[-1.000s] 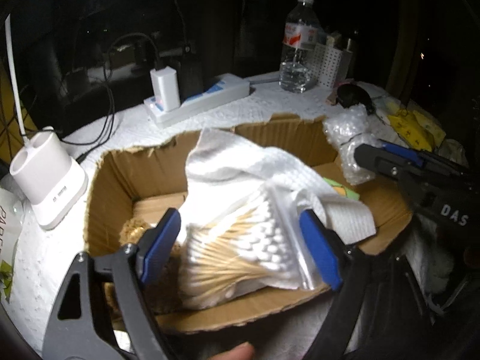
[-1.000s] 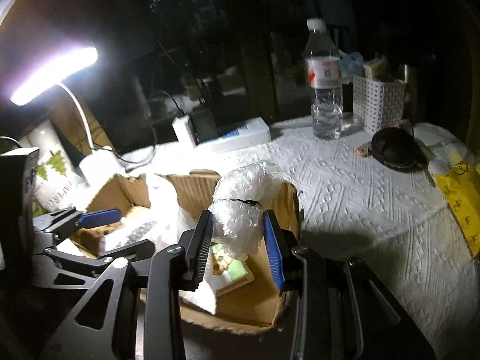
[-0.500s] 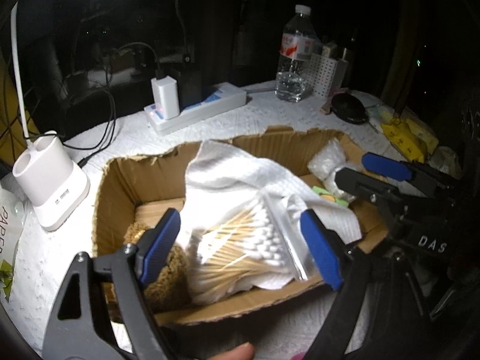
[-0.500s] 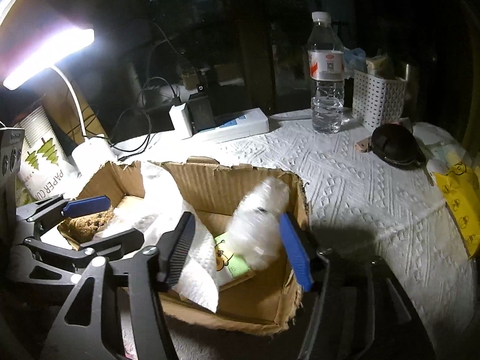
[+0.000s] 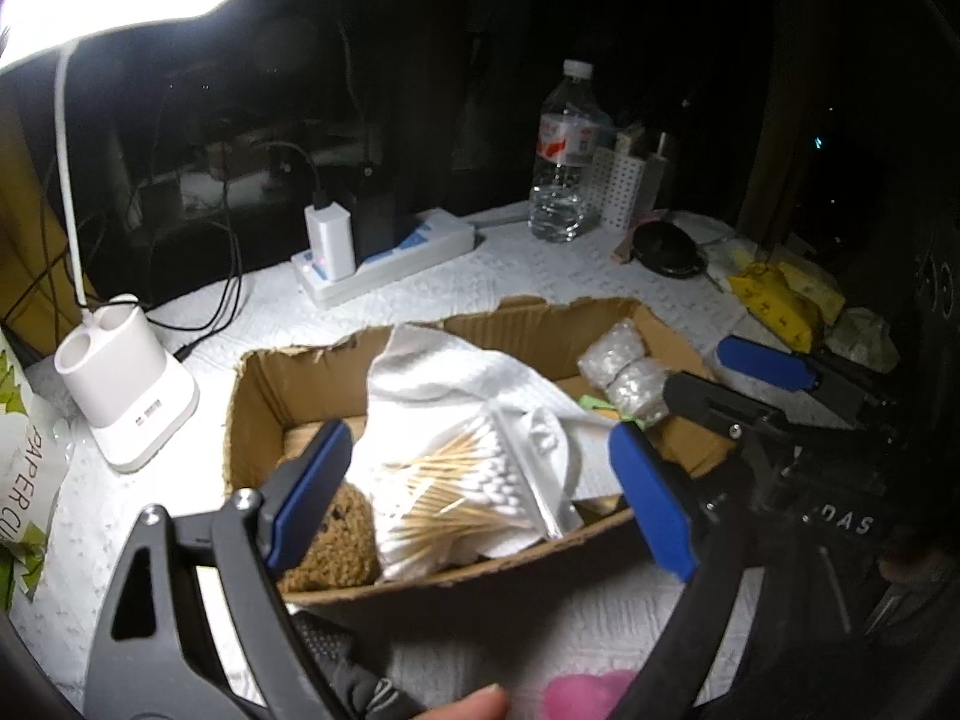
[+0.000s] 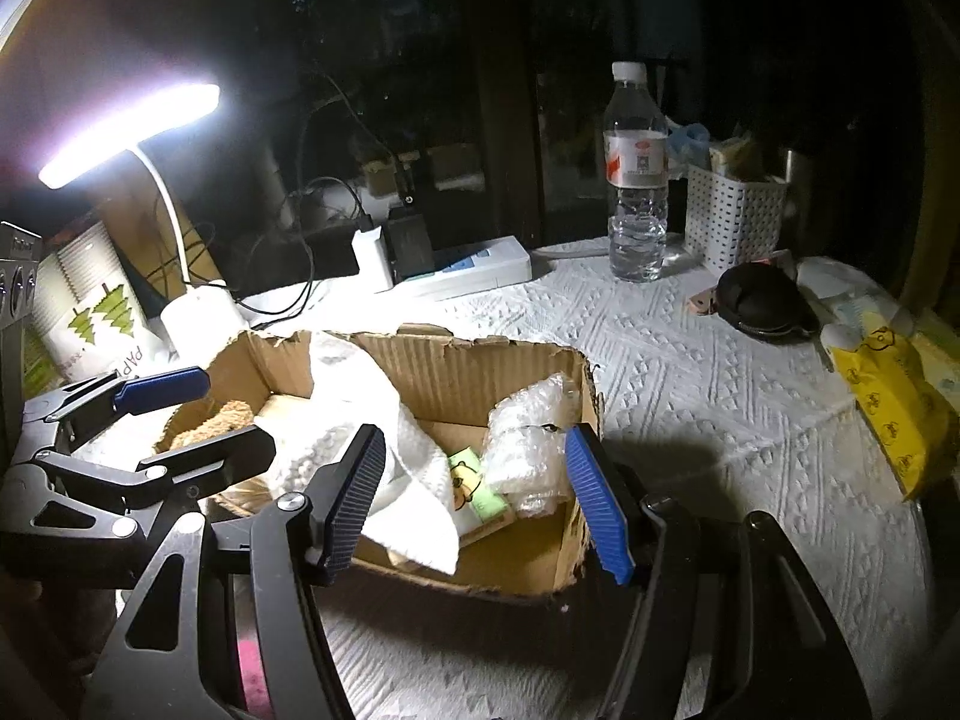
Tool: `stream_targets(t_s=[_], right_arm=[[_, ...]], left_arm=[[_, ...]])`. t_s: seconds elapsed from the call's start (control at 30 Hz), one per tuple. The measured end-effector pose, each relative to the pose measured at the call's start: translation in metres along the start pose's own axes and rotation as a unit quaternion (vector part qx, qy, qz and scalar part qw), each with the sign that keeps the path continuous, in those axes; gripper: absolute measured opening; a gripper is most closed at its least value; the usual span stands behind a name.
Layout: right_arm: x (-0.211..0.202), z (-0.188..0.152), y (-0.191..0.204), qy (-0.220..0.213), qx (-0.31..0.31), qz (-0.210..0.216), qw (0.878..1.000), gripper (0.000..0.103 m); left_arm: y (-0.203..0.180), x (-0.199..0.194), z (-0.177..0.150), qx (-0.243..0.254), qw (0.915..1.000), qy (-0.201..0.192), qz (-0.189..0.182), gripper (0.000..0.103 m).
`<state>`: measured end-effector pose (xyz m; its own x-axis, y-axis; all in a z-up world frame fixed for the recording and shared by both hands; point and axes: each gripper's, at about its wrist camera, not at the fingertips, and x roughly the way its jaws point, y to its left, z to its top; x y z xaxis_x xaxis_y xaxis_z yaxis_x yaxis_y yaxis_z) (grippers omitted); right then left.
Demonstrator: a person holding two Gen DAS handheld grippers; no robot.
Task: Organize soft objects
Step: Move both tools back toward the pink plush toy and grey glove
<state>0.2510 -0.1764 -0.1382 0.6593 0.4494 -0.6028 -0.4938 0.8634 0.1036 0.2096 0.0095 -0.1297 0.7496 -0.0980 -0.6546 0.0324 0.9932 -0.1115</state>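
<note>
**Both grippers hanging open over the filled box**

Left wrist view: the left gripper [image 5: 474, 492] is hovering above the near edge of the box [image 5: 420, 573], and its jaws are opening, with nothing pressed between the blue pads. Inside the box, the swab bag [image 5: 462, 492] is lying on the white towel [image 5: 456, 378], which is draping up toward the box's far wall. A brown plush [image 5: 336, 540] is sitting in the box's near left corner, just beside the bag. The bubble wrap [image 5: 624, 375] is resting at the box's right end, next to what may be a green packet, mostly hidden. The right gripper [image 5: 726, 378] is reaching in over the box's right side. A lamp [image 5: 129, 372] is standing left of the box; a power strip [image 5: 390, 258] and a bottle [image 5: 567, 156] are standing beyond it.

Right wrist view: the right gripper [image 6: 474, 492] is hanging above the box [image 6: 480, 570] with its jaws apart and holding nothing. The bubble wrap [image 6: 528, 438] is lying in the box's right end, free of the pads, beside the green packet [image 6: 474, 489]. The towel [image 6: 360, 414] is spilling across the box's middle. The left gripper [image 6: 198, 420] is showing over the box's left end.
</note>
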Motion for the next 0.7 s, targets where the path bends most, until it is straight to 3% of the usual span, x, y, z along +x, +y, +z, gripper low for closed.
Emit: stream_targets(t_s=[0.7], right_arm=[[-0.056, -0.012, 0.038, -0.023, -0.013, -0.006, 1.0, 0.066]], left_arm=[[-0.006, -0.066, -0.017, 0.011, 0.9993, -0.033, -0.013, 0.089]])
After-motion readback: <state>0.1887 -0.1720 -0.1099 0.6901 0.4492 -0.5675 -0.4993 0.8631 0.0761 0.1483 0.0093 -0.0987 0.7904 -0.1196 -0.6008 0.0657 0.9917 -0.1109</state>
